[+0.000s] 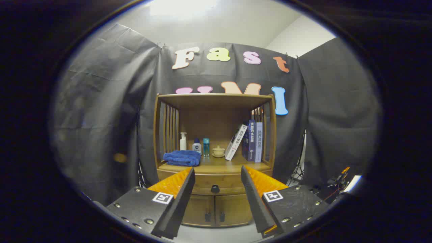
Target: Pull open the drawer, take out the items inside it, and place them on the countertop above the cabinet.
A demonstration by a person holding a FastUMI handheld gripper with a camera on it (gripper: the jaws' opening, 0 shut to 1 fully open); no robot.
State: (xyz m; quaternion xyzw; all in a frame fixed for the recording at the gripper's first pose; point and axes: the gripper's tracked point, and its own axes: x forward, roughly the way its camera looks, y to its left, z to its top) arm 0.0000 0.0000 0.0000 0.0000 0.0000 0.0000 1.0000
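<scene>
While the gripper (217, 175) hangs in front of the wooden cabinet (215, 158), its two fingers stand wide apart and hold nothing, with open air between their dark pads. Seen from the gripper view, the drawer (214, 184) sits shut just beyond the fingertips, its round dark knob (215, 189) framed in the gap between them, at about six o'clock from the shelf above. Whatever lies inside the drawer cannot be seen.

Above the drawer runs the countertop (233, 163), the open shelf of the cabinet. On it, at nine o'clock from the centre, lies a folded blue towel (182, 158); behind the towel stands a white pump bottle (183, 141), with a small white-and-blue bottle (196, 146) and a teal tumbler (206, 147) beside it. A small lidded cup (218, 151) sits near the middle. At three o'clock several books (248, 141) lean together against the slatted side. Below the drawer, at six o'clock, are two closed cabinet doors (216, 210).

By my reading, the task is at its very first step: approach to the knob, nothing yet pulled. The next move calls for bringing the fingers forward around the knob, closing on it squarely, then drawing straight back. Bare wood between cup and books looks the likeliest landing spot for the items.
</scene>
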